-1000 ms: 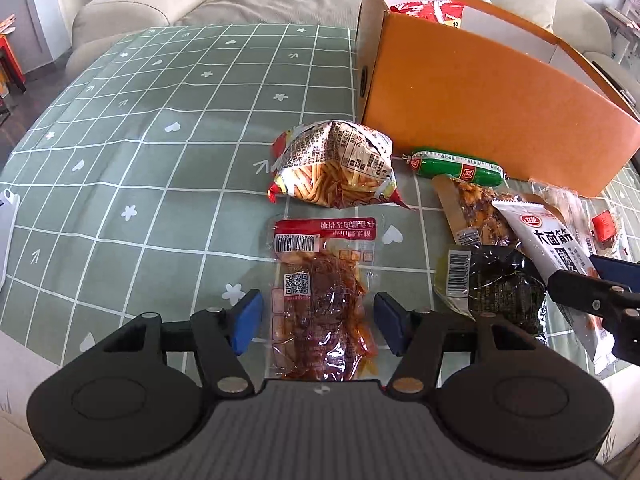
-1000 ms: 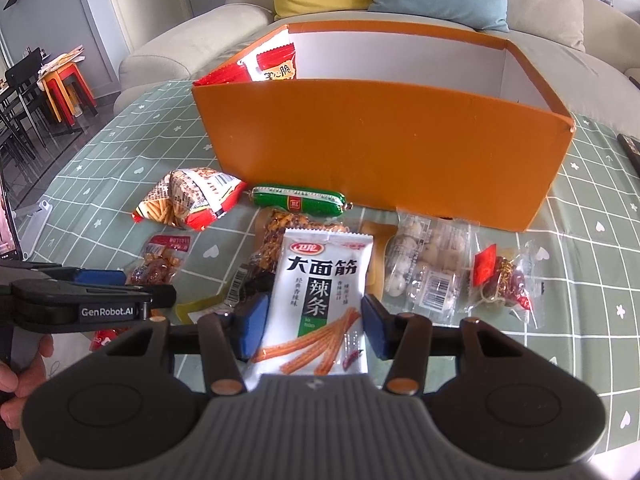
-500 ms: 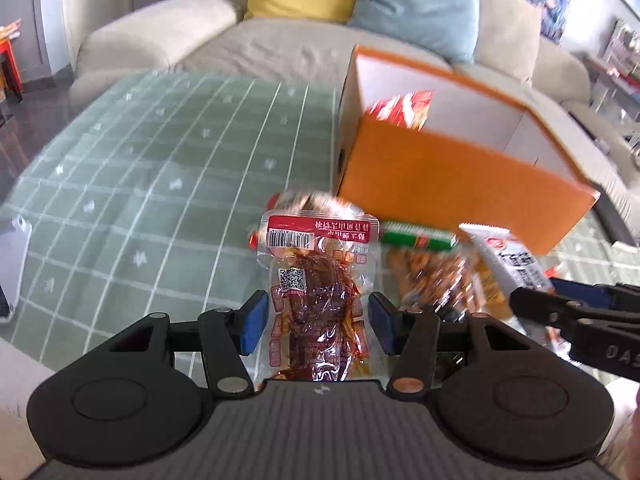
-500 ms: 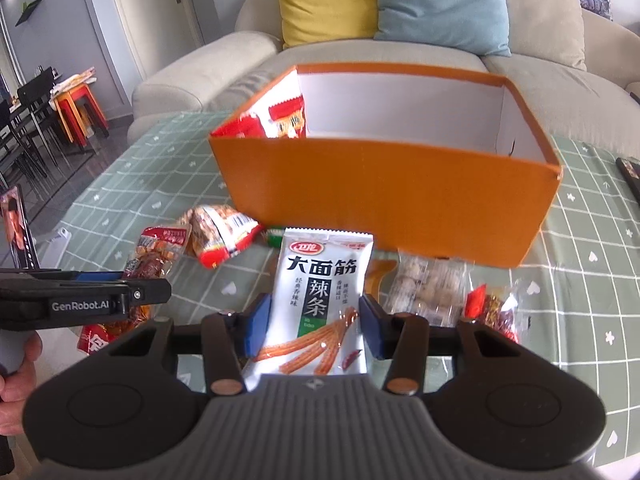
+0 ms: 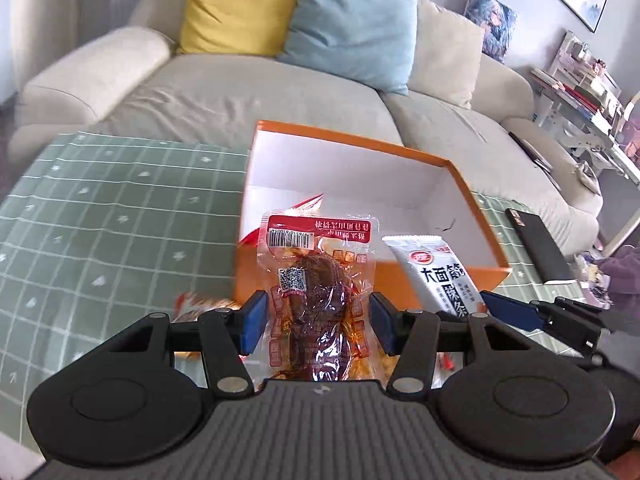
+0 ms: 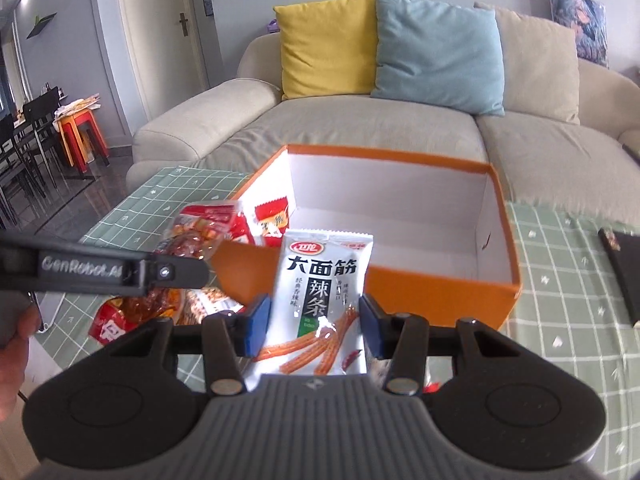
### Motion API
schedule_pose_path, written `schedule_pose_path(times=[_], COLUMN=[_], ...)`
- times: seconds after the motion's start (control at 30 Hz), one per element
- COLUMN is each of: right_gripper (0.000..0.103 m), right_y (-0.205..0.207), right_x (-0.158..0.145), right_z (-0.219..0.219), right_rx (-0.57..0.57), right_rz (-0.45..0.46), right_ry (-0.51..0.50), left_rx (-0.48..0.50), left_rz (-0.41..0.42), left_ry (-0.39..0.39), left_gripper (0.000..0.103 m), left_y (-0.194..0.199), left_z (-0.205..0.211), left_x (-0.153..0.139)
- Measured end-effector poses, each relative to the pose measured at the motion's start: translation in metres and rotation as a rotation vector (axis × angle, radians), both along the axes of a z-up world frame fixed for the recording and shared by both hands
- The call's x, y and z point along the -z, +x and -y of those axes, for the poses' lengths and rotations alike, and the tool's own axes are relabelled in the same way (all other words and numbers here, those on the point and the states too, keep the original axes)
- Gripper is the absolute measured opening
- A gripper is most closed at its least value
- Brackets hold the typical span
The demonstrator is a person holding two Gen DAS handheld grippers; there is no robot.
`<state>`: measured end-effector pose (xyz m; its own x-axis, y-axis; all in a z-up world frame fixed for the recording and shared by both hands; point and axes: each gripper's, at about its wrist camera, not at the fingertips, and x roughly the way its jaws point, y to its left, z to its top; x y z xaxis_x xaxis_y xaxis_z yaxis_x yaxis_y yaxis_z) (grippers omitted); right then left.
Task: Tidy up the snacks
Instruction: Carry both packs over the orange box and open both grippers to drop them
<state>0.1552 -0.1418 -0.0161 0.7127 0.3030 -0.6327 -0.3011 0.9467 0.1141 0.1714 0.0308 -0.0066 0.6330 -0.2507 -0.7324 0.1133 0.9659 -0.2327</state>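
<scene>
My left gripper (image 5: 315, 323) is shut on a clear pack of red-brown meat snack (image 5: 318, 300), held upright above the table. To its right my right gripper (image 6: 315, 325) is shut on a white spicy-strip packet (image 6: 322, 292), also lifted. That white packet (image 5: 438, 276) and the right gripper's blue finger (image 5: 510, 312) show in the left wrist view. Both packs hang just in front of the near wall of the open orange box (image 5: 404, 276) (image 6: 440, 292). Red snack packs (image 6: 272, 220) lie in the box's left end. The left gripper (image 6: 120, 272) with its meat pack (image 6: 188, 240) crosses the right wrist view.
A green checked cloth (image 5: 100, 216) covers the table. More snack packs (image 6: 204, 304) lie on it before the box. A dark flat object (image 5: 536, 248) rests at the table's right edge. A beige sofa (image 5: 240, 92) with cushions stands behind. A person's hand (image 6: 12, 344) holds the left gripper.
Both grippers closed on their packs and rose from the table toward the orange box. The views tilted up, so the box's inside and the sofa now show.
</scene>
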Motion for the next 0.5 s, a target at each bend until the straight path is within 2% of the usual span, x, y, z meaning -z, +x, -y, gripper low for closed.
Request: schedule_pose_path(times=[0.17,0.37,0.5], right_gripper=[0.046,0.046,0.047], right_y=[0.021,0.049,0.071], right_x=[-0.008,-0.011,-0.009], right_z=[0.003,0.002,0.003], right_rx=[-0.023,-0.037,-0.031], right_rz=[-0.010,-0.039,-0.074], right_ry=[-0.032,-0.038,-0.034], left_rx=[-0.023,-0.005,-0.003], left_rz=[-0.072,-0.151,-0.203], left_ry=[0.009,0.036,0.011], left_gripper=[0.062,0.062,0.062], left_y=[0.043,0.080,0.101], left_z=[0.001,-0.002,-0.007], left_x=[-0.001,0.001,0.008])
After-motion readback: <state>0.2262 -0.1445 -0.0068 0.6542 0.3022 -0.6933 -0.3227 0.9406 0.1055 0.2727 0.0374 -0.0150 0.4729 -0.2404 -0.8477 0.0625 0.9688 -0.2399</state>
